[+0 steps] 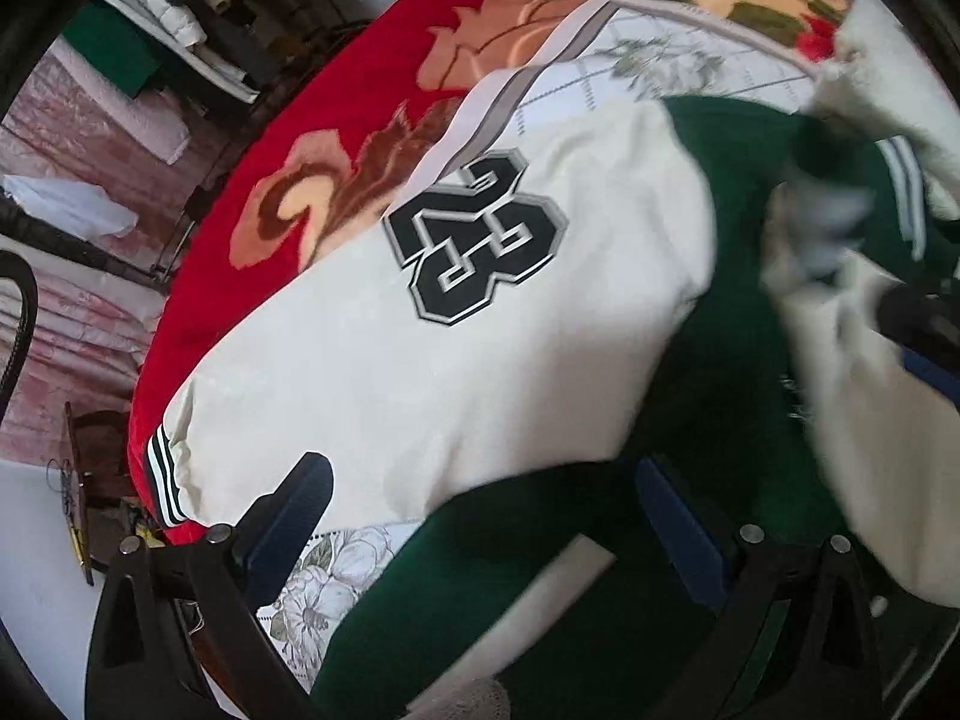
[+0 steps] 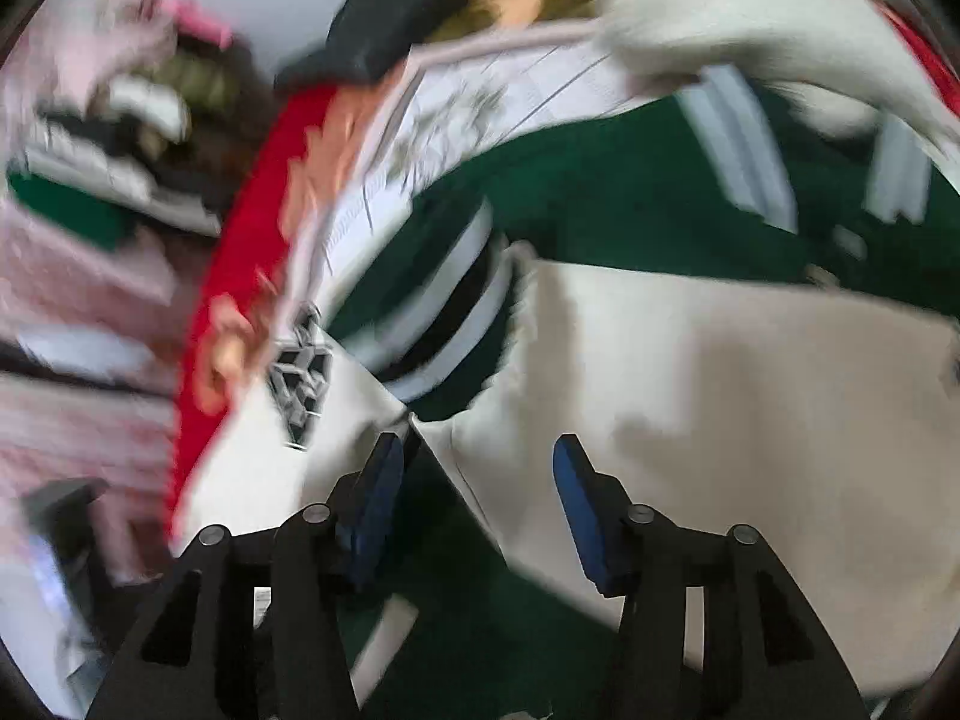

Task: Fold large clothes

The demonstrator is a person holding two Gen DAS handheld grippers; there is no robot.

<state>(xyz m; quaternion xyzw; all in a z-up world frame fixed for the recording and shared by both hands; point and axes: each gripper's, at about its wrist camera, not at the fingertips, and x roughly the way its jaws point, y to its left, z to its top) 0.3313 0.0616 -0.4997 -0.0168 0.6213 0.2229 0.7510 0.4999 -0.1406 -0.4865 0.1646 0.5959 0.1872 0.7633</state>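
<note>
A green-and-cream varsity jacket (image 1: 480, 324) is seen spread across a floral sheet (image 1: 660, 60) on a red blanket (image 1: 288, 138), one cream sleeve (image 1: 372, 360) with a "23" patch (image 1: 474, 240) laid over the body. The left gripper (image 1: 480, 516) is held with fingers apart above green cloth; the right gripper (image 2: 474, 480) likewise stands apart, nothing pinched. The garment is judged soft, bulky and floppy, best taken at ribbed cuffs or hem.

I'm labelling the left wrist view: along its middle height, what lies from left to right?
Pink wall → red floral blanket → cream sleeve with the 23 patch → green jacket body → blurred cream sleeve.
</note>
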